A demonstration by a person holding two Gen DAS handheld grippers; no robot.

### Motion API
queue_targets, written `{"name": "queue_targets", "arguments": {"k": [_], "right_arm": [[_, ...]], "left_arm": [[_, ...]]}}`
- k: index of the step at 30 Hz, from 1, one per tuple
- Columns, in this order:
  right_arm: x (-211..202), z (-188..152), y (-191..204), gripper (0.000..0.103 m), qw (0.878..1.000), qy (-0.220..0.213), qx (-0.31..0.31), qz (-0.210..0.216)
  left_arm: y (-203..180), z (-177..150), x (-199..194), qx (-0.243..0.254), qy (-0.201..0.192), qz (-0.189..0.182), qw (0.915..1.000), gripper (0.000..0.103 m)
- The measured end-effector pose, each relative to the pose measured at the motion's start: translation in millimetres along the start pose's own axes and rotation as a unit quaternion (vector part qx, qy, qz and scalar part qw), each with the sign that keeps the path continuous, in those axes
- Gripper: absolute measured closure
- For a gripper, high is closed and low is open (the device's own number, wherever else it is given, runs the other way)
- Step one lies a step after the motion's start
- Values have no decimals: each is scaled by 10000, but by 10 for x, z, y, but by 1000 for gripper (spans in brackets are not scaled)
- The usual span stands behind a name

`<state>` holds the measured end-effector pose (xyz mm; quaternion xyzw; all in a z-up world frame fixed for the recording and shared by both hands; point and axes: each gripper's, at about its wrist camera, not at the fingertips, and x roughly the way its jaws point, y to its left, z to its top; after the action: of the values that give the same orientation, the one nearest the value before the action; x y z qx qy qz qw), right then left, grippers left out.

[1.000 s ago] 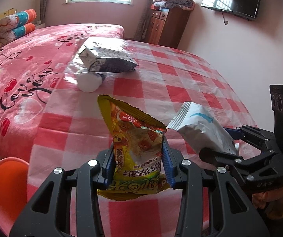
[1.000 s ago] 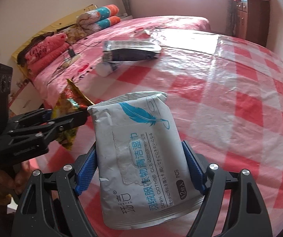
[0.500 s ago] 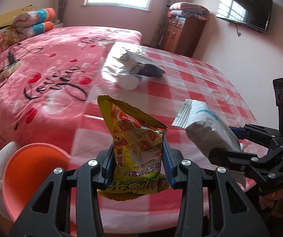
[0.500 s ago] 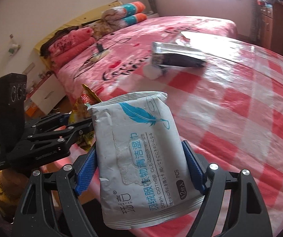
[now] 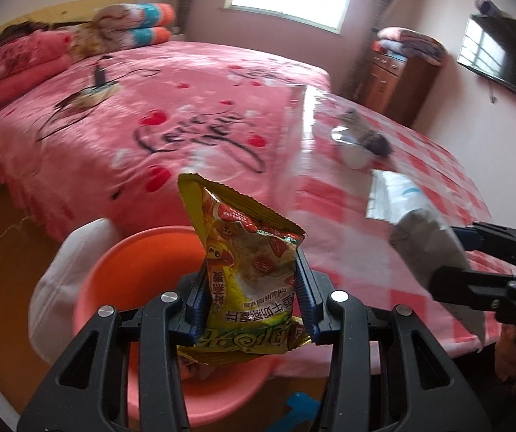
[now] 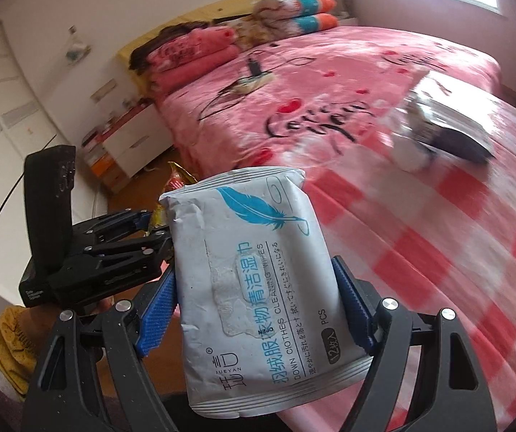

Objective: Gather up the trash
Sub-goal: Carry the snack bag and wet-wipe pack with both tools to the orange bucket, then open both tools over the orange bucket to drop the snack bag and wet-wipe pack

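Note:
My left gripper (image 5: 250,306) is shut on a yellow snack bag (image 5: 247,262) and holds it over an orange bin (image 5: 114,280) with a white liner that stands on the floor beside the bed. My right gripper (image 6: 254,302) is shut on a white wet-wipes pack (image 6: 254,288) with a blue feather print; it also shows at the right of the left wrist view (image 5: 420,223). The left gripper (image 6: 121,252) shows at the left of the right wrist view. A dark wrapper (image 5: 366,136) and a white crumpled item (image 5: 355,154) lie on the checked cloth.
A pink bed (image 5: 171,115) with a red-checked plastic cloth (image 5: 402,187) fills the middle. Folded blankets (image 5: 23,61) lie at its head. A wooden dresser (image 5: 398,79) and a wall TV (image 5: 503,57) are at the back right. Wooden floor (image 5: 2,244) is at the left.
Both grippers have swung left, away from the checked cloth toward the bed's edge. The orange bin has come under the left gripper's snack bag. Both still hold their items.

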<state>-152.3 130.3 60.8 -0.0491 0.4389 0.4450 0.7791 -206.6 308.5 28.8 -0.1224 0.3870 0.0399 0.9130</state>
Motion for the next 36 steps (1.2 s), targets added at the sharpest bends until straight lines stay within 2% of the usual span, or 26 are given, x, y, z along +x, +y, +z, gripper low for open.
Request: {"name": "queue_targets", "arguments": {"k": [5,14,16,18,19,21,28,36], "right_arm": [[209,167,248,23,9994,107,-255,213],[558,409,495,23,9974,280,-476,460],[631,444,518,22,9973,317,-497,444],[731,487,476,20,9976,324,-361,488],[756,486,446,14,9975,333,-261,561],[760,476,328,11,9973,297,37,665],[552,409,-3,10,9961,-23,601,647],[410,194,-214,9,9962,-231,804,228]], "left_arm": [[354,-79,6,-331,57,304,9990,60],[659,-185,96,-638,189,579,9961,60],[701,-214,109,-692,240,696,9949,53],[758,-235,115,-754,234,854,9932,35],[775,-247,108,-767,229,922,9925,33],[818,-263,113,-797,259,999,9915,26],[841,-243,163,-883,361,1025,9901,20],[676,-232,206,-768,420,808,9929,17]]}}
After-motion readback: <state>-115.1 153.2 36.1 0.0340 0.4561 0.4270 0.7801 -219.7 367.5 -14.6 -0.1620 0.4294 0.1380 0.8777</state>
